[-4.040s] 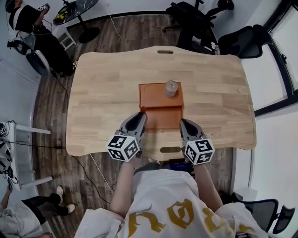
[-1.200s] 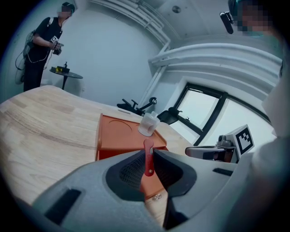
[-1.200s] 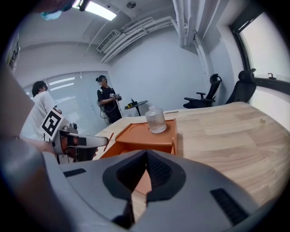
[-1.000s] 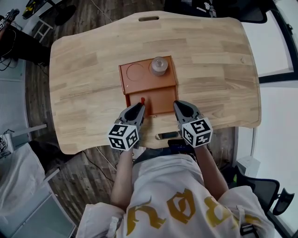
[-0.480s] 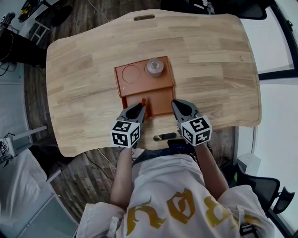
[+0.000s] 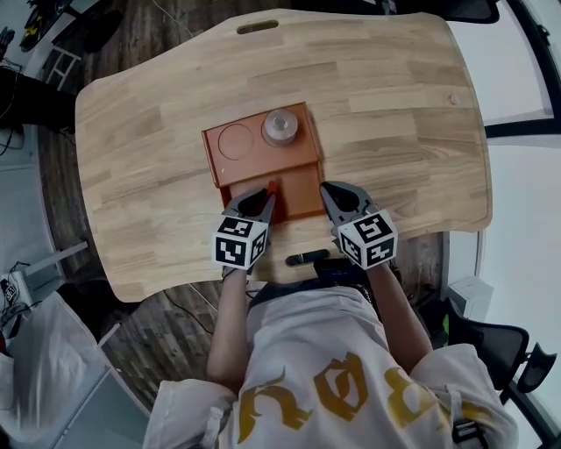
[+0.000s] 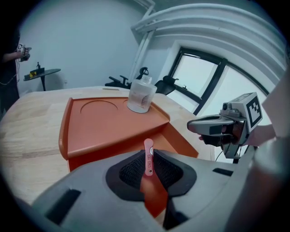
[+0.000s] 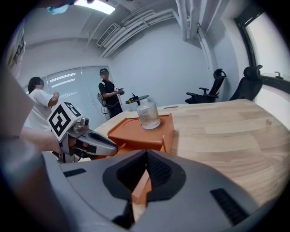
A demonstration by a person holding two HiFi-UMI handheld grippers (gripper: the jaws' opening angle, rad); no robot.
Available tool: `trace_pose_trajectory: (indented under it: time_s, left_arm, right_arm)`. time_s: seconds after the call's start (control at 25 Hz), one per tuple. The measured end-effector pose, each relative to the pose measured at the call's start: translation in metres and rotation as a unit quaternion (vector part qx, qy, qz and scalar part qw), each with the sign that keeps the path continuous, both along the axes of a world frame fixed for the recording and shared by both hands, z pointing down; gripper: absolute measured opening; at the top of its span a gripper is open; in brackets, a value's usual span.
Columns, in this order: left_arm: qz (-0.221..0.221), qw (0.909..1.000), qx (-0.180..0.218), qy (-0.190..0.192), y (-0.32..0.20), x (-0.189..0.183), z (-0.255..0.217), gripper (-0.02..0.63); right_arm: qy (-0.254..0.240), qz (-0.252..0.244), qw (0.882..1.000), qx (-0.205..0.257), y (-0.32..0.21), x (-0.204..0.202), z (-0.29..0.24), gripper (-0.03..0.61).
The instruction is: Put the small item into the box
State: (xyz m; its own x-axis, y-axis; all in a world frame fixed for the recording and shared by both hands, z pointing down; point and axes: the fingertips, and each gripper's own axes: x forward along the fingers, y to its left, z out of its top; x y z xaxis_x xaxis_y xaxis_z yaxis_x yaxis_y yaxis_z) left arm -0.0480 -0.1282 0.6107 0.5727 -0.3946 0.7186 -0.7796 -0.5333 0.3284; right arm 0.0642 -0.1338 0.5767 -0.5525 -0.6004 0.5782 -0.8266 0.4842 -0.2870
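The orange box [image 6: 230, 172] lies mid-table, with a raised shelf at the back and a lower open compartment [image 6: 296, 195] at the front. A clear bottle [image 6: 280, 126] stands on the shelf beside a round recess [image 6: 235, 140]. My left gripper [image 6: 268, 194] is shut on a small red item [image 7: 148, 155], which sticks up between the jaws over the lower compartment's left part. My right gripper [image 6: 326, 189] is shut with nothing in it, close to the box's right wall [image 8: 168, 132]. In the left gripper view, the bottle [image 7: 141, 94] stands behind the shelf [image 7: 108, 124].
A slot [image 6: 307, 258] is cut in the table [image 6: 403, 131] near its front edge between my arms, and another slot [image 6: 254, 26] at the far edge. Two people [image 8: 109, 97] stand beyond the table's far side. Office chairs [image 8: 217, 88] stand at the right.
The head camera has shifted, so the table sits lower-left in view. The left gripper with the red item has edged from the box's front left corner to over the lower compartment. The right gripper stays by the right wall.
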Motion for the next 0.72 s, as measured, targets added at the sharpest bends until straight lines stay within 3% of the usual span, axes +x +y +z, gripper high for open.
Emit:
trace_pose_trajectory:
  time_s: [0.24,0.72]
  left_arm:
    - [0.004,0.9987,-0.028,-0.043,-0.001,-0.005,0.021,0.052]
    - [0.005,0.9951,-0.077,-0.061,-0.004,-0.006,0.037,0.052]
  right_arm:
    - [-0.011,0.006,1.0,-0.005,-0.007,-0.002,0.0,0.011]
    - [-0.009,-0.004,1.0,-0.015,-0.015,-0.004,0.008,0.011]
